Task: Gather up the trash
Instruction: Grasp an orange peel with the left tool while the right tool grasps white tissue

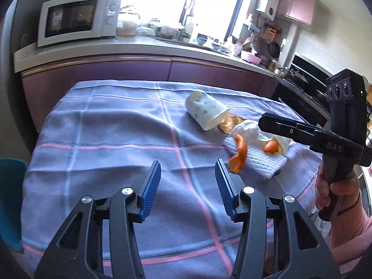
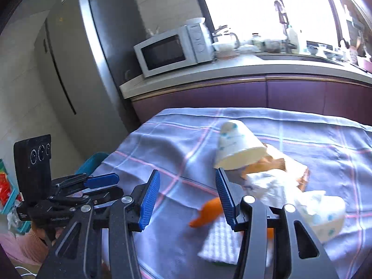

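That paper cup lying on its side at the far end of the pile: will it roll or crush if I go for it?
The paper cup lies on its side on the cloth, so a nudge would probably roll it in a curve. It looks thin-walled and light; a hard squeeze likely dents it. Its mouth touches the brown wrapper, which may drag along.

At 5 o'clock the second cup point(image 2: 325, 218) sits partly behind the right gripper's frame. The peel point(image 2: 205, 212) smears with blur (edges unclear), and counter clutter point(image 1: 162, 29) is too small to identify.

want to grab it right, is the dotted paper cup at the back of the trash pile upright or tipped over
Tipped over. The dotted paper cup lies on its side on the checked cloth, its open rim facing the crumpled wrappers.
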